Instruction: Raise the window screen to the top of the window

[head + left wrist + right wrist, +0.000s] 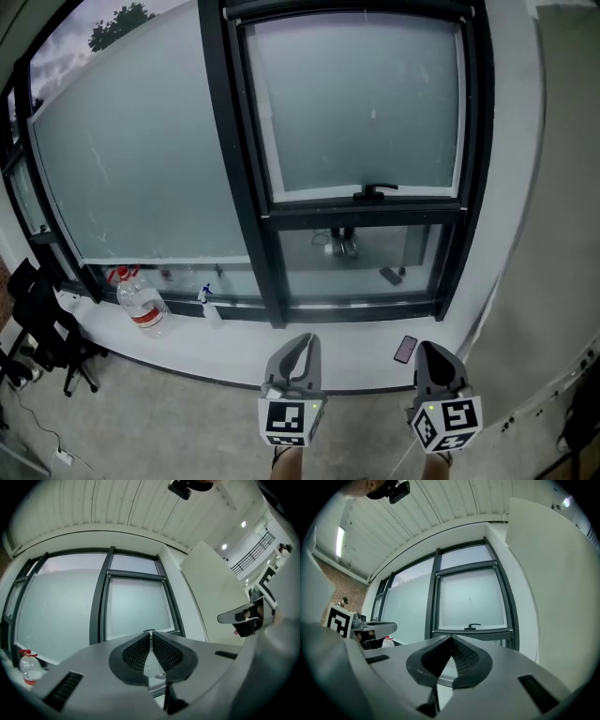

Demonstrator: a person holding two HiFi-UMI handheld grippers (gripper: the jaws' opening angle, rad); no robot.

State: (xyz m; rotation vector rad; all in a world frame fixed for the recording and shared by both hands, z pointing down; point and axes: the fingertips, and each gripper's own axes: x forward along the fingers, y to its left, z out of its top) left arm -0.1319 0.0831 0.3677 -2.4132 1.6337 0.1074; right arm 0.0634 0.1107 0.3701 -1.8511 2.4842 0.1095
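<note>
The window screen (361, 103) is a pale grey sheet that fills the right-hand dark-framed sash; its bottom bar with a small black handle (373, 193) sits about two thirds down the window. Clear glass shows below the bar. Both grippers hang low in front of the sill, well short of the handle. My left gripper (302, 339) is shut and holds nothing, its pads meeting at the tip (151, 634). My right gripper (433, 349) is also shut and holds nothing (451, 638). The handle (474, 626) shows just above the right jaws.
A white sill (244, 342) runs under the window and bears a water bottle (141, 300), a small spray bottle (210, 305) and a phone (405, 349). A black chair (42, 323) stands at the left. A white wall (553, 187) closes the right side.
</note>
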